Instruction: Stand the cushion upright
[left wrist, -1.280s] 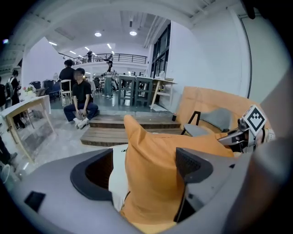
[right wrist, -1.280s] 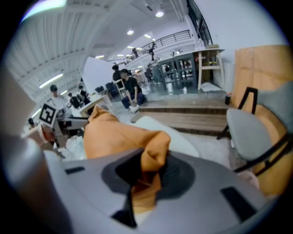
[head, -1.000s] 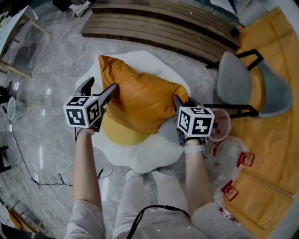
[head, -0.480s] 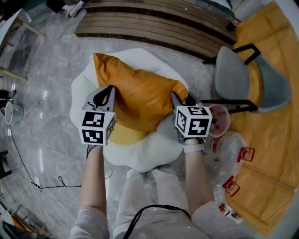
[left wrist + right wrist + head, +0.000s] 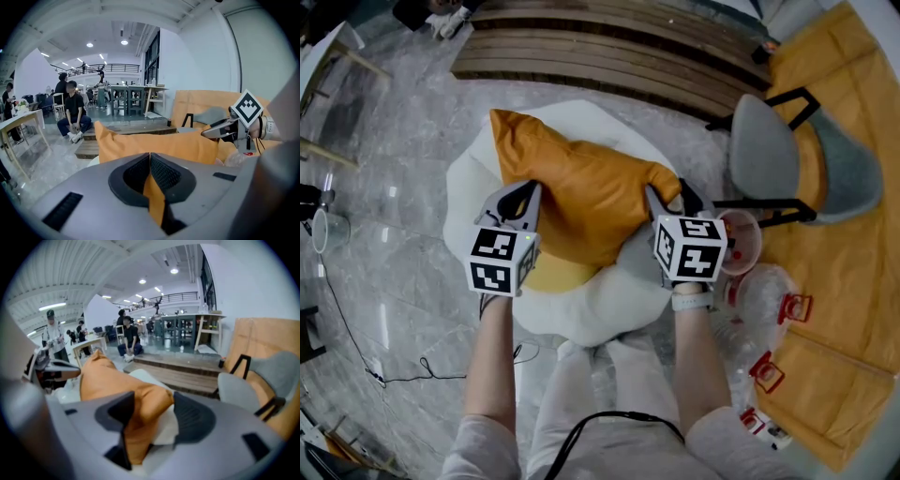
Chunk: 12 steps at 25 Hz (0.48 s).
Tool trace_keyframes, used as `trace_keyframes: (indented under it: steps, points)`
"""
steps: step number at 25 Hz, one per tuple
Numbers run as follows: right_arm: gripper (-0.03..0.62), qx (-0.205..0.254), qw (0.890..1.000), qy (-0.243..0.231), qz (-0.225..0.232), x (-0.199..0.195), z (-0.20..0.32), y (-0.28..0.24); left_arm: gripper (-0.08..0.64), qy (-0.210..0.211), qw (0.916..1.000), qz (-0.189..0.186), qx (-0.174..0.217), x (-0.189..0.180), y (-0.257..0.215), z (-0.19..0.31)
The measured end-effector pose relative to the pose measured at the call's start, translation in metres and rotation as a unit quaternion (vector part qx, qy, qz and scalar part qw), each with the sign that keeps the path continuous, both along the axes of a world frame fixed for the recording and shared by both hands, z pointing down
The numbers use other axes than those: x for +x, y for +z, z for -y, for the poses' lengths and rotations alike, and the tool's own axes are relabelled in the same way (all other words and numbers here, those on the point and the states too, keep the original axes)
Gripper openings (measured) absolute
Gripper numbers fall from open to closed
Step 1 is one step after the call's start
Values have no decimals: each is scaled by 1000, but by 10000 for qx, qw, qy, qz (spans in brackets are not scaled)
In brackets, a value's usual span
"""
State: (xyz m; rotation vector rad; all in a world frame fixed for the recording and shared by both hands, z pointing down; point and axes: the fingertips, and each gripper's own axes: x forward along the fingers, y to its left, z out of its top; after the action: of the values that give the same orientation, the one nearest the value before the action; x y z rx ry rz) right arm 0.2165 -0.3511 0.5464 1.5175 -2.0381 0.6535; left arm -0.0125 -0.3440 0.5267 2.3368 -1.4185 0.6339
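- The left gripper is clenched on a thin fold of the orange cushion, at the cushion's left edge.
- The right gripper has just been opening its jaws. They stand apart, with the cushion's right corner loose between them.
- The cushion spans the space between the two grippers, with one corner pointing away from the person.
- It rests on a white egg-shaped floor pad with a yellow middle.
- A grey chair stands to the right.
- Wooden steps lie beyond the pad.

The grey floor bears a white pad and a chair; the orange cushion lies on the pad.
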Motion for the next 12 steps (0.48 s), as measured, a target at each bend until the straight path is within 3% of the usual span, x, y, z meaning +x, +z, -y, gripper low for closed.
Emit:
trace_keyframes:
  steps: [12]
  points:
    - [255,317,9991,-278,-80,-9,-21,-32,25,11,9992,-398,-27,12,-10,-20]
